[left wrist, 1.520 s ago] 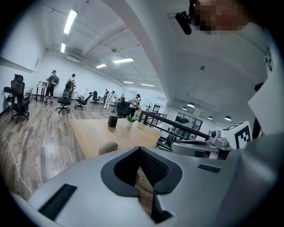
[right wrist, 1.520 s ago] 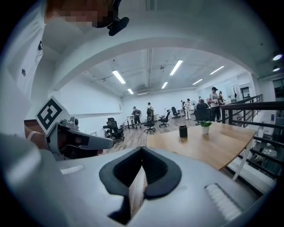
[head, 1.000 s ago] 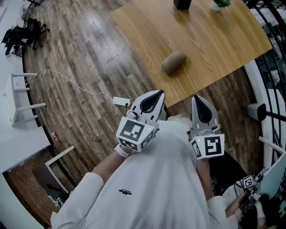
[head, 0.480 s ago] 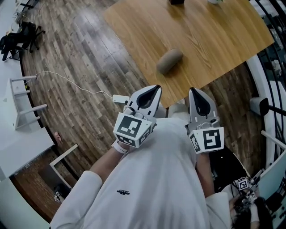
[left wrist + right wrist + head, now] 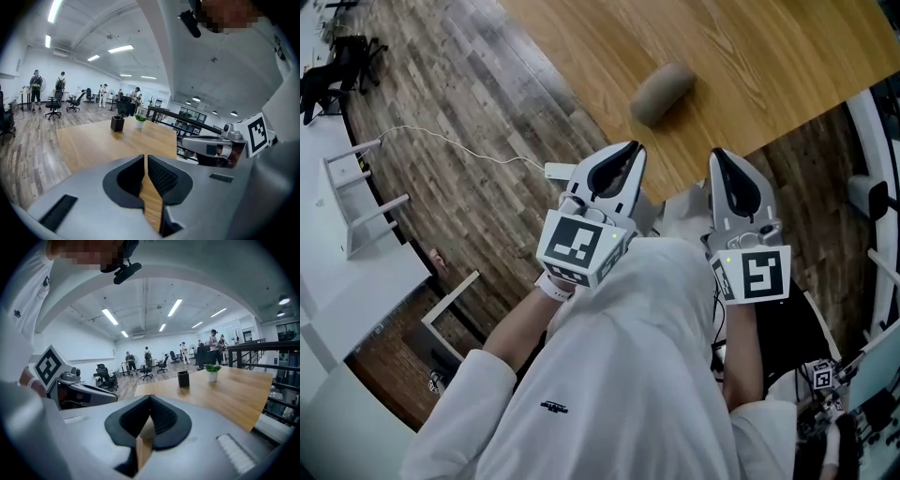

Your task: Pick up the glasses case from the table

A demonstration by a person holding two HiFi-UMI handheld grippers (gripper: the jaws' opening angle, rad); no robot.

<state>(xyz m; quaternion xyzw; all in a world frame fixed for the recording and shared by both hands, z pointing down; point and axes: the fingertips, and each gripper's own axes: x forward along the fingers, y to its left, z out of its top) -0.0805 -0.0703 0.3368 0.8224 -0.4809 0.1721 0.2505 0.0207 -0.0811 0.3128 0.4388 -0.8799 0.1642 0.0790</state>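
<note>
The glasses case, a grey-brown oval pouch, lies on the wooden table near its front edge. Both grippers hang in front of the person's chest, short of that edge and apart from the case. My left gripper points toward the case from the lower left, jaws shut with nothing in them. My right gripper is to the case's lower right, also shut and empty. In the left gripper view the pads meet over the tabletop. The right gripper view shows its pads closed too.
A white cable and adapter lie on the wood floor left of the table. A white frame and a black chair stand far left. At the table's far end are a black pen holder and a small plant. A dark railing runs on the right.
Both grippers have moved forward and down toward the table's front edge, still shut. The case now sits slightly closer to their tips in the head view.
</note>
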